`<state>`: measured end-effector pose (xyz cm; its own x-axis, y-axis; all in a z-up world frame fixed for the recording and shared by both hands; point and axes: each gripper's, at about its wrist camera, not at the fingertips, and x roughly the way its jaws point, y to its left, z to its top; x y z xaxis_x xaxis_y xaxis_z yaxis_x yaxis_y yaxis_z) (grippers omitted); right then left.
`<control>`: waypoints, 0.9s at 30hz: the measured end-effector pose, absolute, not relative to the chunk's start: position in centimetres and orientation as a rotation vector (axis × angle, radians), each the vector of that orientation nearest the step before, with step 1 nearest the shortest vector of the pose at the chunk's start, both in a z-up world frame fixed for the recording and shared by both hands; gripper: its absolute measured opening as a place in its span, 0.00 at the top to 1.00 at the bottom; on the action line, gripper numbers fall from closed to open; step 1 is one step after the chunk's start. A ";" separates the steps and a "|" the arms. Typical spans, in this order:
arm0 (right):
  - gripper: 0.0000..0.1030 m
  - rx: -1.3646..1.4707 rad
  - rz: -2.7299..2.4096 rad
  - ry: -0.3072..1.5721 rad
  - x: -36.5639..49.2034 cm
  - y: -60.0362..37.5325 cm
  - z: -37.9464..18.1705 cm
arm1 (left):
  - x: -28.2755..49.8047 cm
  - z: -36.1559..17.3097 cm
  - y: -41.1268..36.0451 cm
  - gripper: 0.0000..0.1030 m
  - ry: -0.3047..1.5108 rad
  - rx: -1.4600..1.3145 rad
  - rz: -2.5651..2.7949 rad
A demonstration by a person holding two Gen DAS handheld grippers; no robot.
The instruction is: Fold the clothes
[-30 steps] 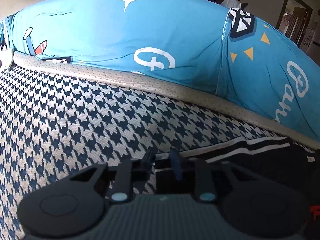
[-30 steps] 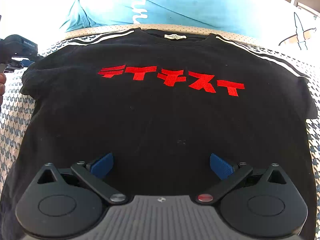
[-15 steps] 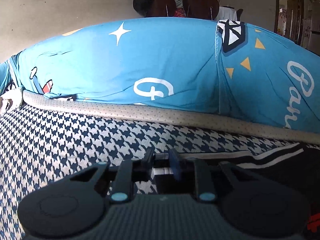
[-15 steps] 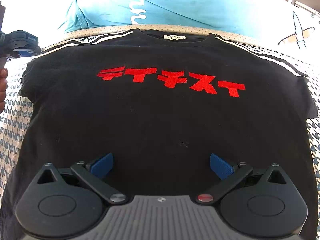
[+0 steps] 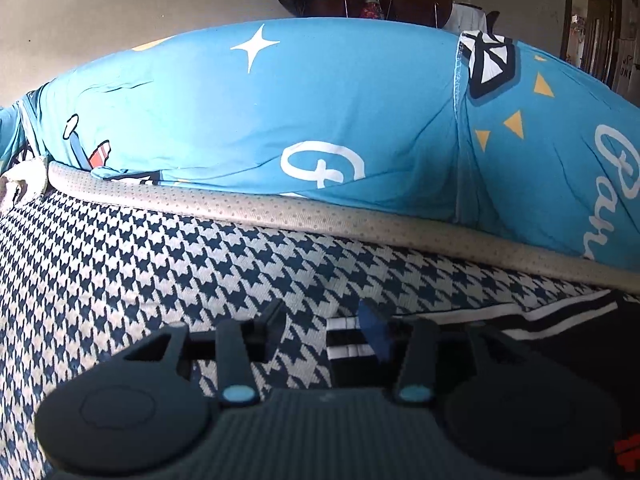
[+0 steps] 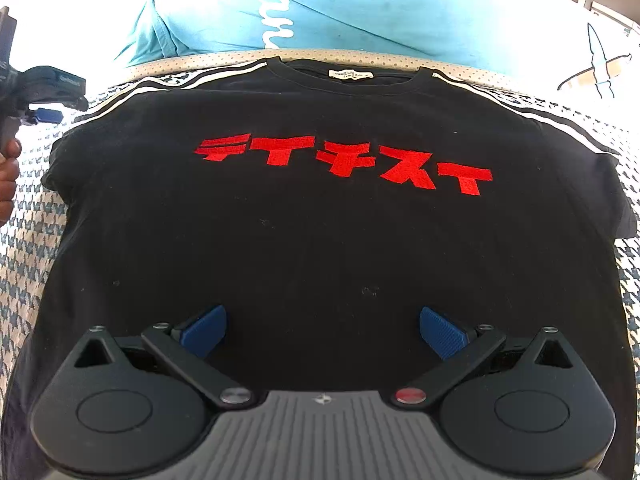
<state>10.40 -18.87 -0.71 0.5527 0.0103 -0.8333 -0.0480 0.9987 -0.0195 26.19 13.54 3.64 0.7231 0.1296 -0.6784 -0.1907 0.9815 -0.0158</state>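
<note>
Left wrist view: the left gripper (image 5: 326,330) sits low at the striped sleeve (image 5: 348,338) of the black T-shirt (image 5: 560,336). Its jaws stand a little apart, with the sleeve's edge lying between them, not pinched. To do this well, bite only the thin sleeve cloth, not the houndstooth cover (image 5: 160,280) under it. That cover looks woven and bumpy. Behind is a puffy blue pillow (image 5: 280,112), smooth.

Right wrist view: the right gripper (image 6: 322,330) hangs over the shirt's lower part, jaws wide apart, holding nothing. The shirt lies flat and spread out, front up, with red letters (image 6: 344,162) that look stitched. It is soft and floppy, so lift slowly and keep edges straight.
</note>
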 end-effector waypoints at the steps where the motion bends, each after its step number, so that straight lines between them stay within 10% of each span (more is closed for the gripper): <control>1: 0.00 -0.042 0.035 0.985 10.4 -18.9 -0.7 | 25.9 4.1 13.6 0.54 0.736 -0.093 0.173; 27: 0.00 -0.056 0.039 0.977 10.5 -18.6 -0.7 | 17.5 5.4 13.4 0.50 0.940 -0.355 0.006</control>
<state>10.46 -18.56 -0.71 0.5591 0.0079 -0.8290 -0.0587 0.9978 -0.0301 17.52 13.38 5.39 0.5939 -0.1485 -0.7907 -0.1584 0.9420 -0.2959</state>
